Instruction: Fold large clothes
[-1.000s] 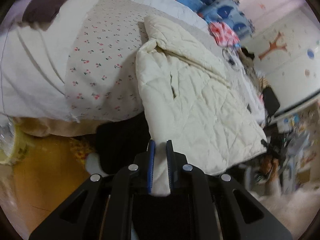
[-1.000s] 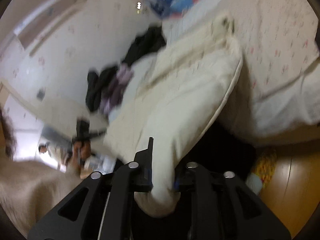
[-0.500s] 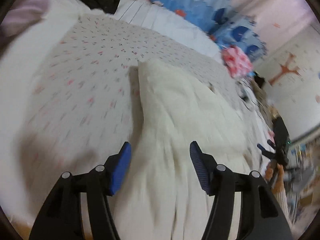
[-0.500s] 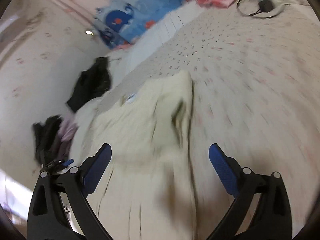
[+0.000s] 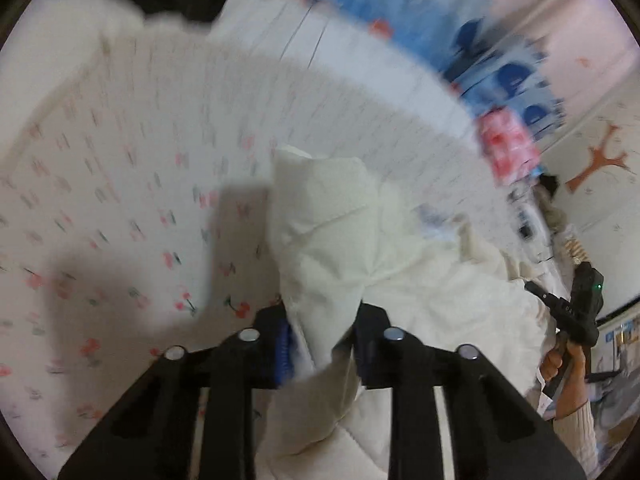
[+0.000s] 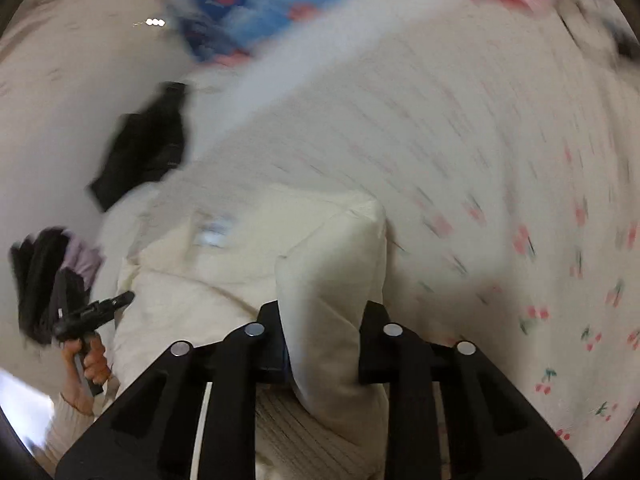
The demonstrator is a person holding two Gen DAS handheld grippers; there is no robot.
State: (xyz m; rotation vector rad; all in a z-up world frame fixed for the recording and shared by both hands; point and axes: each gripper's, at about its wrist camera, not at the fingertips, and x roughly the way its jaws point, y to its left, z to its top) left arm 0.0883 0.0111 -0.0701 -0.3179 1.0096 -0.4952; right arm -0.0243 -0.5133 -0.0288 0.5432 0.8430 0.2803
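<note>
Progress: mid-fold | both your hand-held grippers, left (image 5: 320, 344) and right (image 6: 322, 340), closing on cream jacket (image 5: 420, 300) folds | left: flatten on bed (image 5: 120, 200)

Right hand-held gripper (image 6: 322, 340) closing on cream jacket (image 6: 332, 280) fold

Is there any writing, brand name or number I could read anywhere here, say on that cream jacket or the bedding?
No readable text in either view.
Neck label inside the cream quilted jacket: a pale patch, too blurred to read.
Cherry-print bed sheet: pictures only, no words.
Blue patterned bedding: shapes only, smeared by motion.
Wall: an orange decoration, no letters.
</note>
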